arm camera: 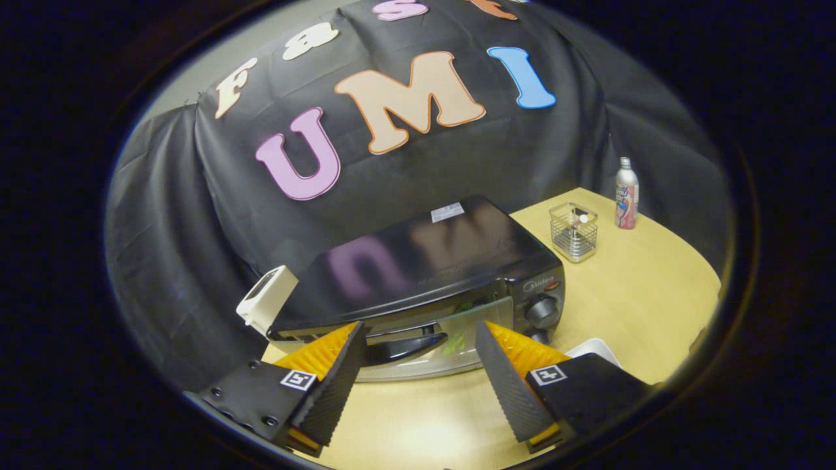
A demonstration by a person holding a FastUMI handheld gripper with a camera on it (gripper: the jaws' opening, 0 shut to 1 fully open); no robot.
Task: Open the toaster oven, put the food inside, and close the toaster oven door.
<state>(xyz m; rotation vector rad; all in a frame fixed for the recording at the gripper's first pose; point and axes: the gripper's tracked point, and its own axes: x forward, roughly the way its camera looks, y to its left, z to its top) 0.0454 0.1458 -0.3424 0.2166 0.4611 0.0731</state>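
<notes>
I see the hand-held gripper (pixel 418 356) released, its fingers (pixel 339 382) spread wide over the bench (pixel 627 307). The toaster oven (pixel 424 274) sits near the bench's back edge, just ahead of the fingers, its glass door (pixel 450 346) slightly ajar and the door handle (pixel 401 346) between them, untouched. Something green (pixel 465 307) shows behind the glass. The brand by the knobs (pixel 543 311) is too small for me to read. A wire basket (pixel 573 231) and a spray can (pixel 626 194) stand toward the far right corner.
</notes>
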